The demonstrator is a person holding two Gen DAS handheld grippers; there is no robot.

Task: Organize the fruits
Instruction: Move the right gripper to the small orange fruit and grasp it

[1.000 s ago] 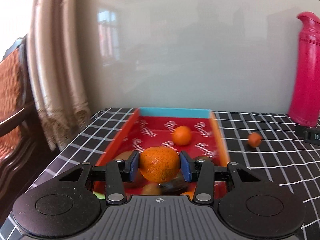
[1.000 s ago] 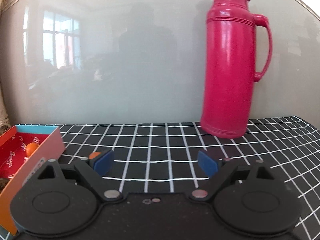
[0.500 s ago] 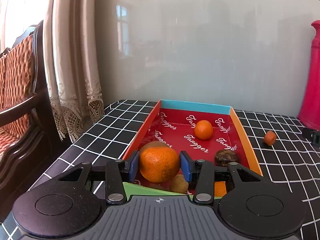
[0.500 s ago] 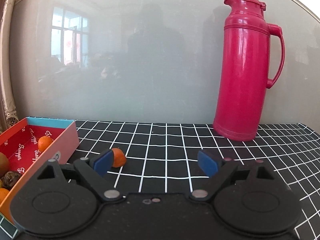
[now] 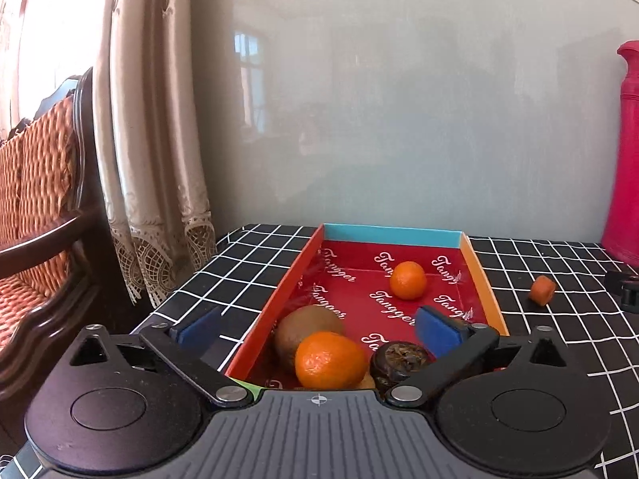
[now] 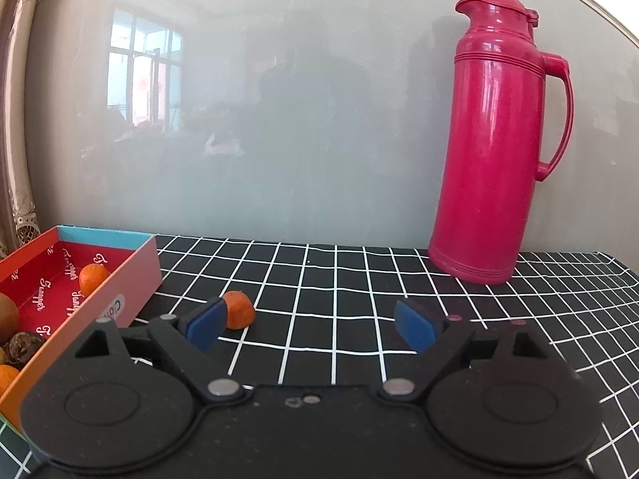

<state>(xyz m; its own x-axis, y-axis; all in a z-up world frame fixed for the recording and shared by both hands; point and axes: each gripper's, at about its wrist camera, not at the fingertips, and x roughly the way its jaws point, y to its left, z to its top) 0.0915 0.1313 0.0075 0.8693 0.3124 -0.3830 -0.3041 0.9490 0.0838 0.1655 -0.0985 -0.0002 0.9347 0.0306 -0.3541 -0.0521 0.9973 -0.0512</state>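
Hovering over the box [image 5: 477,275], we had our left claw [image 5: 317,329] spread wide above the orange [image 5: 331,360], right claw [image 6: 311,325] gaping too near a loose little fruit [image 6: 238,315].

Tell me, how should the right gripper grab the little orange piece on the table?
Probably from above, right gripper open, pads across the stubby orange piece's rounded sides. It lies loose on the tablecloth with room around it, close to the left pad.
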